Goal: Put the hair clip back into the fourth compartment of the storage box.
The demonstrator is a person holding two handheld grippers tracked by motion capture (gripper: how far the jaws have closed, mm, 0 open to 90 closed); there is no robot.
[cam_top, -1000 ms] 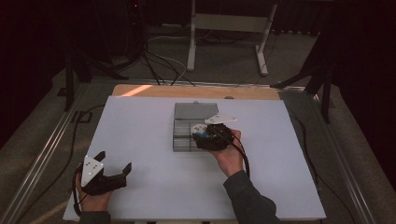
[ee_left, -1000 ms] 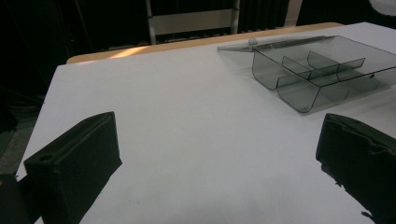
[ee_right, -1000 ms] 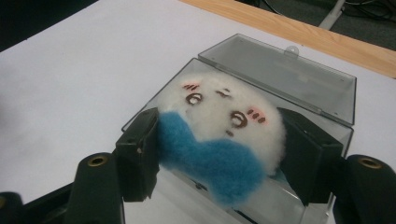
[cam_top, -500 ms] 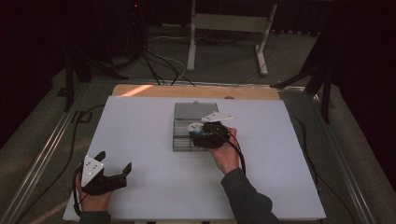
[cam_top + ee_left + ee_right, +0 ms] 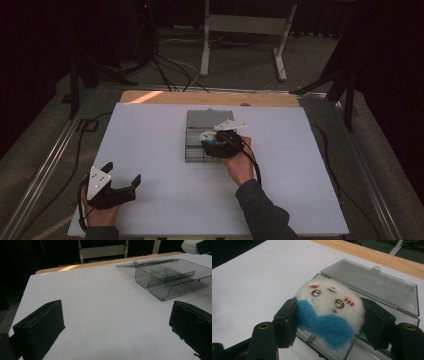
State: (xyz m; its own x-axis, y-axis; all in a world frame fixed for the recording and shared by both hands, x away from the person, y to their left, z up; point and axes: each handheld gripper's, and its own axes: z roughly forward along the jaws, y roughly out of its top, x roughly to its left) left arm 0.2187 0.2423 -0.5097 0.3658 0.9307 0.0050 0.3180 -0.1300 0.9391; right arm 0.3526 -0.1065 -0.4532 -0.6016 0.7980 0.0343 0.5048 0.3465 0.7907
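A clear grey plastic box (image 5: 196, 131) with inner dividers lies open at the table's middle, its lid (image 5: 374, 285) flat behind it. My right gripper (image 5: 216, 141) is over the box, shut on a white and blue plush toy (image 5: 329, 307) with a stitched face. The toy hangs just above the box's compartments (image 5: 342, 350). My left gripper (image 5: 119, 181) rests open near the table's front left corner, with nothing between its jaws. The box (image 5: 170, 277) also appears in the left gripper view, far right.
The white table top (image 5: 150, 150) has a wooden strip (image 5: 210, 97) along its far edge. Beyond it stand a metal stand (image 5: 245, 30) and cables (image 5: 165, 70) on the floor. A rail (image 5: 45, 165) runs along the table's left side.
My right gripper has moved a little left and forward over the box with the plush toy. The left gripper has stayed in place.
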